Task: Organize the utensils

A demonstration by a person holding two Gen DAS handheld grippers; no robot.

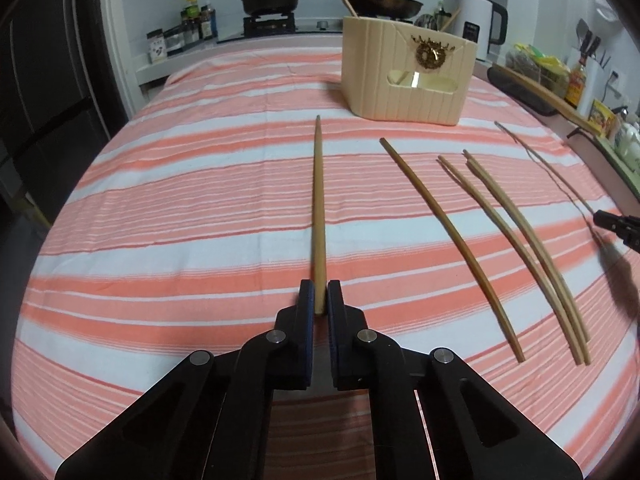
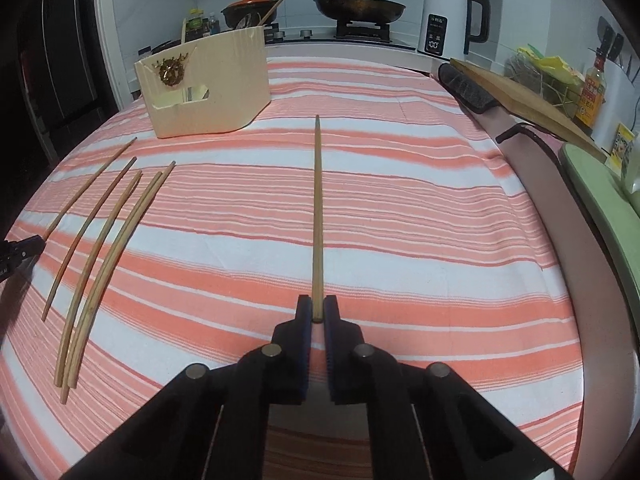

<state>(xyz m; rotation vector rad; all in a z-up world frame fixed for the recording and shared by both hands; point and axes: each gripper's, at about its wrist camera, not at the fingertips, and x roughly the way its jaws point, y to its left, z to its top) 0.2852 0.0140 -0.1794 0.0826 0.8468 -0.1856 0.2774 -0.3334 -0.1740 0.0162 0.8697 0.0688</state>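
Chopsticks (image 1: 454,246) lie outside cream holder (image 1: 404,74).

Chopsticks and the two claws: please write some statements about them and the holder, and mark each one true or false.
1. The left claw is shut on a chopstick. True.
2. The right claw is open and empty. False: it is shut on a second chopstick.
3. The beige holder stands on the striped cloth. True.
4. All chopsticks are already inside the holder. False: several loose chopsticks lie on the cloth between the two claws.
5. The kettle behind the table is black all over. False: its body is white, with a dark handle.
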